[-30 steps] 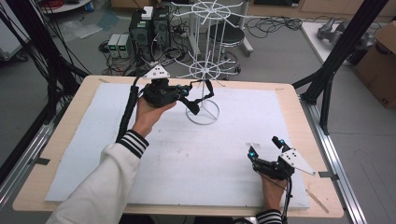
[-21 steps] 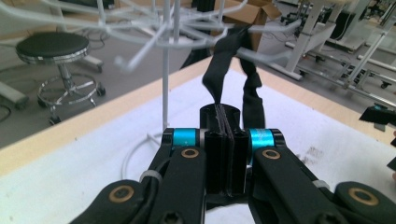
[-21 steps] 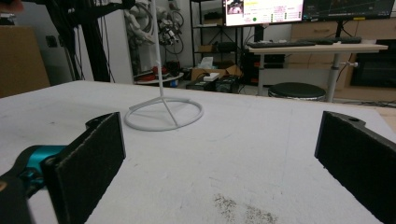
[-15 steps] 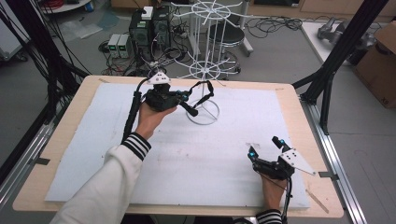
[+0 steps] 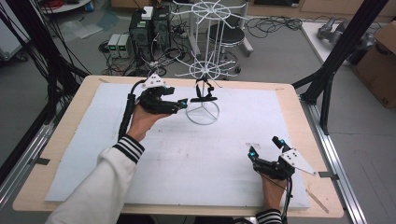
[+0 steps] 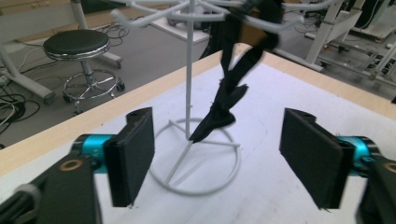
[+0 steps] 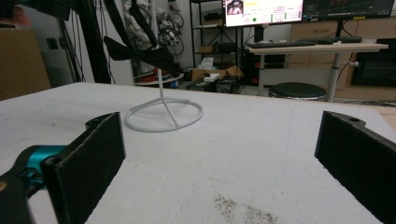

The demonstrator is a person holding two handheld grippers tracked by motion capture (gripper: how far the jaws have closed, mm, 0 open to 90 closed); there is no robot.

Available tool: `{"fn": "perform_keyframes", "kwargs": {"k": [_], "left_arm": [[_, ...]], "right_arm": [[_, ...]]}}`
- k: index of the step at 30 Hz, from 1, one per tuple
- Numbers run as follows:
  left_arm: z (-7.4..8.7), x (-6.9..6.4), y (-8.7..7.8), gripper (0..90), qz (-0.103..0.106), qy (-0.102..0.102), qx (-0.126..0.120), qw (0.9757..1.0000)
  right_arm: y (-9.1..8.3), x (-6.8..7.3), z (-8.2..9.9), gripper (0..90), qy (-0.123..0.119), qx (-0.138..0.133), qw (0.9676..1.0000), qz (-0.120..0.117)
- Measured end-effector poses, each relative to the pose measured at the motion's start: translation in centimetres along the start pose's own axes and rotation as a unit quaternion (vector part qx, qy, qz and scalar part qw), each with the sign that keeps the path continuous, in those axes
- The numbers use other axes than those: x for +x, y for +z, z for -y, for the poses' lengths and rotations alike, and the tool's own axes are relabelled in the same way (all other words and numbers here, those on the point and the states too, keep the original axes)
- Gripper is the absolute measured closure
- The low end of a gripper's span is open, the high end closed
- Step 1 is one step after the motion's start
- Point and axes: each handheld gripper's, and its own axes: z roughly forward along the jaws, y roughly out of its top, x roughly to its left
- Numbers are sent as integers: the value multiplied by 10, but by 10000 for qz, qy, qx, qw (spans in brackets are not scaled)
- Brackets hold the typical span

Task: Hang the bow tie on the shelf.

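A white wire display stand (image 5: 203, 74) rises from a ring base at the far middle of the counter (image 5: 60, 135), which is covered by a white sheet (image 5: 201, 154). A black bow tie (image 5: 204, 93) hangs by its strap from one of the stand's lower hooks, dangling above the ring base; in the left gripper view the bow tie (image 6: 229, 102) hangs just beside the centre pole of the stand (image 6: 187, 70). The left hand-held gripper (image 5: 180, 105) is held just left of the stand, its jaws spread wide with nothing between them, the bow tie a little beyond them and apart. The right hand-held gripper (image 5: 264, 149) sits low at the near right of the counter, well apart from the stand, its jaws likewise spread wide over bare sheet. A dark speckled smudge (image 7: 243, 210) marks the sheet just ahead of it. In the right gripper view the stand's ring base (image 7: 163, 114) lies farther off, with the bow tie (image 7: 140, 51) above it.
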Motion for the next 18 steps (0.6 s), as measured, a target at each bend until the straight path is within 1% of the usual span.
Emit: {"fn": "perform_keyframes", "kwargs": {"k": [1, 3, 5, 6, 8, 9, 10, 12, 13, 14, 16, 18], "left_arm": [[3, 1, -4, 209, 12, 14, -24, 10000], [13, 4, -23, 194, 65, 121, -110, 9998], [22, 7, -39, 172, 32, 178, -166, 9997], [28, 8, -49, 167, 1, 235, -212, 9995], [42, 13, -69, 160, -61, 297, -328, 9990], [48, 15, -76, 152, -100, 303, -362, 9988], [58, 19, -88, 144, -158, 306, -373, 9987], [76, 25, -107, 142, -209, 338, -460, 9982], [89, 29, -118, 139, -248, 377, -498, 9977], [96, 31, -125, 138, -291, 403, -523, 9974], [119, 37, -144, 138, -440, 391, -623, 9963], [137, 41, -158, 138, -594, 310, -746, 9950]], "right_arm": [[0, 1, 0, 7, -63, 11, 10000, 10], [0, 1, 0, 7, -67, 21, 10000, 13], [1, 1, 0, 7, -62, 30, 10000, 29], [1, 1, 0, 7, -52, 41, 10000, 36], [1, 1, 0, 7, -60, 44, 10000, 46], [1, 1, 0, 7, -47, 54, 10000, 60], [1, 1, 0, 7, -47, 54, 9999, 74], [1, 1, 0, 7, -43, 62, 9999, 76], [2, 1, 0, 7, -41, 62, 9999, 79], [2, 1, 0, 7, -34, 67, 9999, 75], [2, 1, 0, 7, -48, 75, 9999, 83], [2, 1, 0, 7, -42, 68, 9999, 88]]}}
